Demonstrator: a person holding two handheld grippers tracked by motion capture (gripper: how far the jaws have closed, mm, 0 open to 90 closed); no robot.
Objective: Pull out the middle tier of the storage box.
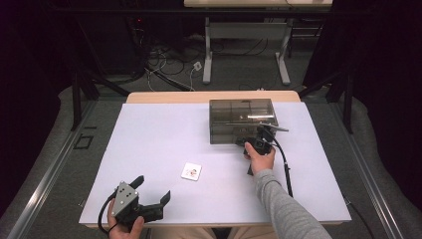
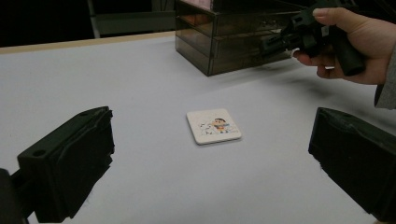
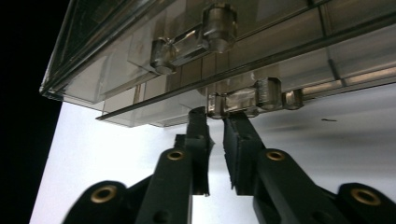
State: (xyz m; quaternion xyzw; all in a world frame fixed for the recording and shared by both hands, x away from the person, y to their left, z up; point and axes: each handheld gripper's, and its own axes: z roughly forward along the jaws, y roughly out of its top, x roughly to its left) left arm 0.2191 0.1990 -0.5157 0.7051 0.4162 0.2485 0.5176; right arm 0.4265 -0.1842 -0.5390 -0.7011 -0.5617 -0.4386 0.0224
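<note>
Two black grippers, right gripper [image 3: 215, 114] nearly closed at the clear knob [image 3: 243, 100] of a smoky plastic drawer box [image 1: 242, 119], left gripper [image 2: 210, 154] spread wide, square illustrated coaster [image 2: 213, 126] ahead between its jaws, matte white table [image 1: 159, 144], dark room.

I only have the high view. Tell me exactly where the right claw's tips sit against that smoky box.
Observer: The right claw has its tips at one end of the lower drawer's clear handle, with the jaws nearly together. I cannot tell if they grip it.
Operator: Report what is above that handle.
Observer: A second clear handle on the upper drawer, with nothing touching it.
Operator: Now describe the white tile.
Observer: The tile bears a cartoon figure. It lies flat, centred ahead of the left claw, whose jaws are wide open.
</note>
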